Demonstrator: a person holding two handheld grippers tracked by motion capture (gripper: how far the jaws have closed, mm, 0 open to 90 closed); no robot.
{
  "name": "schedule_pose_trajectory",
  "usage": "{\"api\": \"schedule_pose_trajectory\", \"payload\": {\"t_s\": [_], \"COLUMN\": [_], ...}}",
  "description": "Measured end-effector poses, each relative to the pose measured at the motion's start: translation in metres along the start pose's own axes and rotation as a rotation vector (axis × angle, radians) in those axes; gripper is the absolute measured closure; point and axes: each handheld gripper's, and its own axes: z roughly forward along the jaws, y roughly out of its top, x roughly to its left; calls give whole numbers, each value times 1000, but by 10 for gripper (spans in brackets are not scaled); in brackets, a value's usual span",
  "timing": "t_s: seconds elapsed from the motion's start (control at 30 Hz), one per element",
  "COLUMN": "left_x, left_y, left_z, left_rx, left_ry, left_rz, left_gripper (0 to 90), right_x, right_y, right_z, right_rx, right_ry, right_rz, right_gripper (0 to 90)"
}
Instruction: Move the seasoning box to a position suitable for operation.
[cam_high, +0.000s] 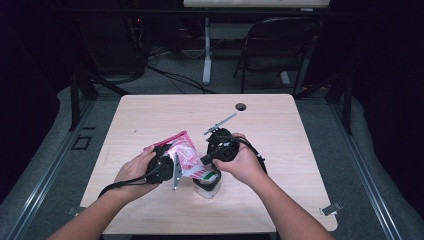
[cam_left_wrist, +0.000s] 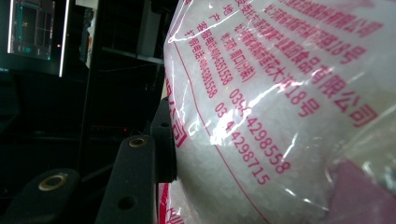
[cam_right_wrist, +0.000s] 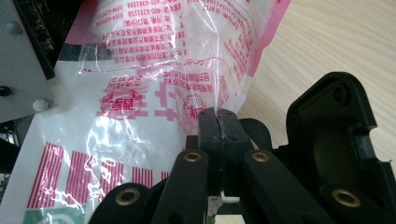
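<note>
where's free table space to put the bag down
Bare wood lies along the table's far edge near the cable hole, and down its right side. The near middle is crowded: the left gripper and right gripper hold the bag over a clear container.

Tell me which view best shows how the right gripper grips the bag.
The right gripper view: the right gripper has its jaws pinched shut on the bag edge. The high view shows the grip small; the left gripper view shows just printed film.
</note>
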Motion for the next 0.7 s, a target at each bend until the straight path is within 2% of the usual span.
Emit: {"api": "schedule_pose_trajectory", "payload": {"t_s": [0.33,0.4,0.67,0.7], "left_x": [0,0,-1,-1], "left_y": [3,3,6,6], "left_z": [-2,-2,-1,-1], "left_rx": [12,11,14,17], "left_ry": [33,39,62,65], "left_rz": [46,50,75,80], "left_gripper": [601,601,602,602], "right_x": [-1,-1,-3,-3], "right_y": [-2,-3,-4,-5], "right_z": [0,2,1,2], "right_rx": [3,-9,3,-10], "right_ry": [5,5,3,7], "right_rz": [-4,9,1,12], "right_gripper": [900,900,900,900]}}
